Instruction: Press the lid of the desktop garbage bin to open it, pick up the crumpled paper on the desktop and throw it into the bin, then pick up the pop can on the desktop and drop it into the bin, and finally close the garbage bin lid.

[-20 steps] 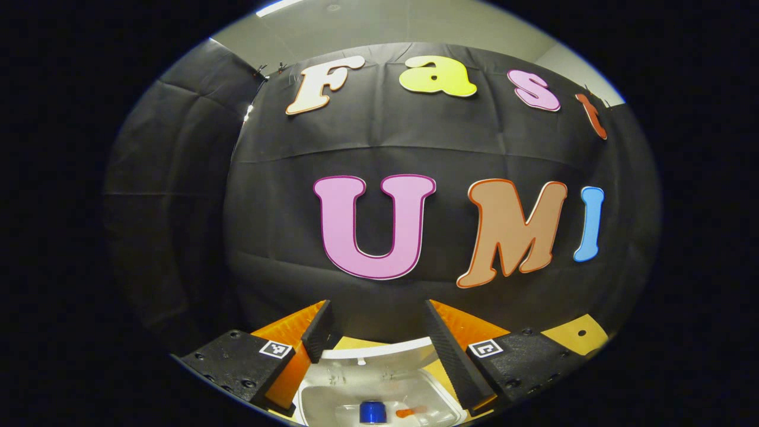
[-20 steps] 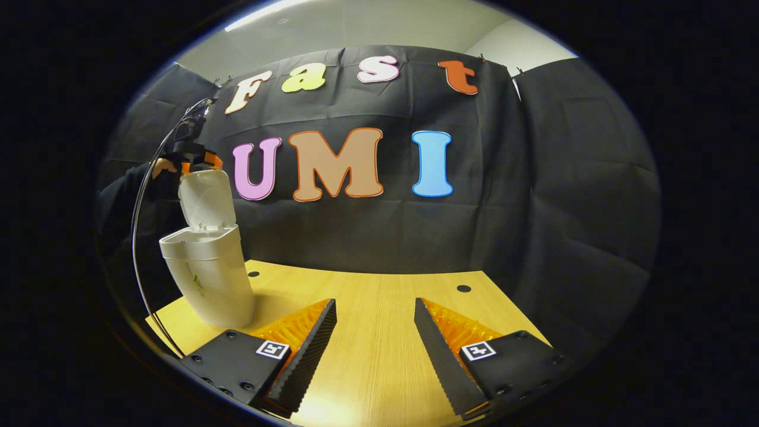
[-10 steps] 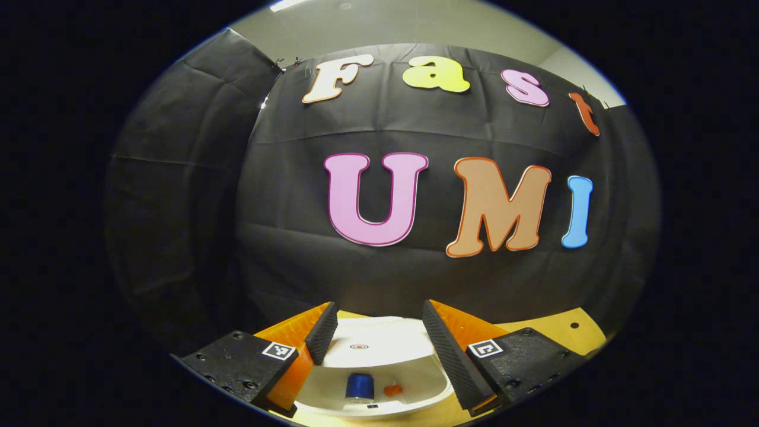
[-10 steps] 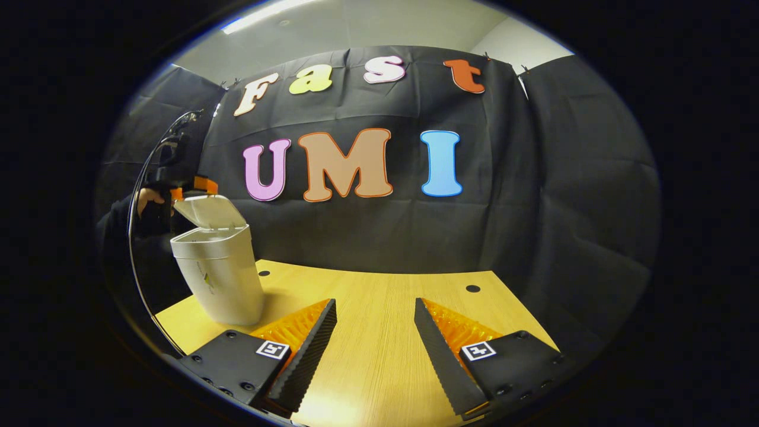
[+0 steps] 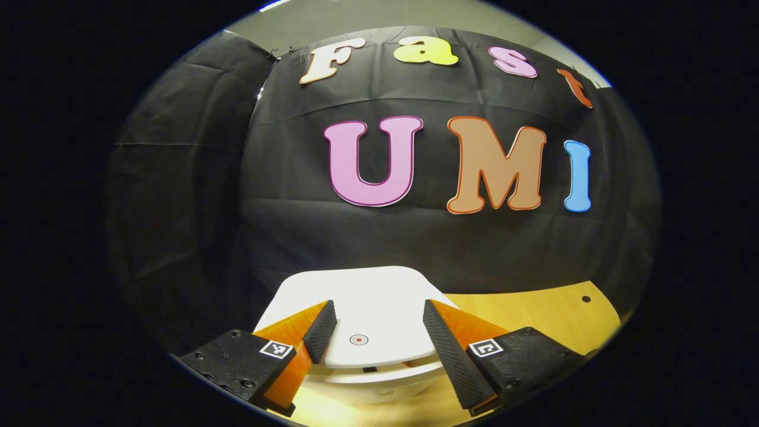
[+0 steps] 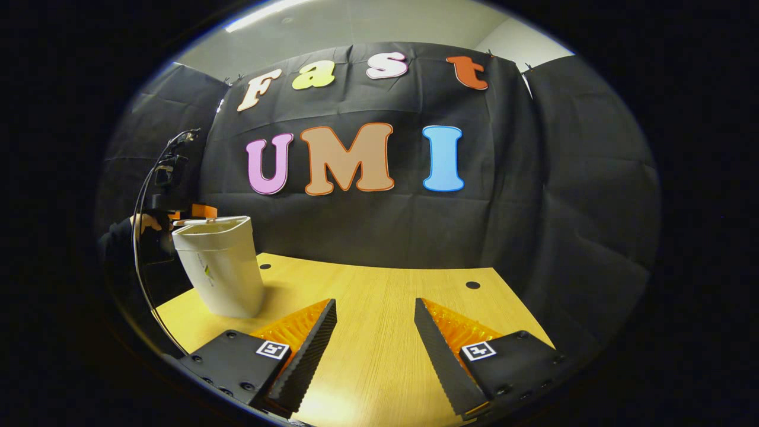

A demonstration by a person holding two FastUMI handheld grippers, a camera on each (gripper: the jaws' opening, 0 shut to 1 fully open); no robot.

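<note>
Lid (image 5: 362, 302) seemingly under left gripper (image 5: 375, 325)

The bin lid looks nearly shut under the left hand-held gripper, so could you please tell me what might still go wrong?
1. The lid may not latch: a gap shows at its front edge.
2. The left hand-held gripper sits near the lid's front, so a hard push might tip the bin, which stands close to the table edge.

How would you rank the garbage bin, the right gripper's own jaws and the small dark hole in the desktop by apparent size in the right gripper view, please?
1. Right gripper, though nearness to the camera inflates it.
2. Garbage bin, farther off.
3. Desktop hole, smallest.
</note>
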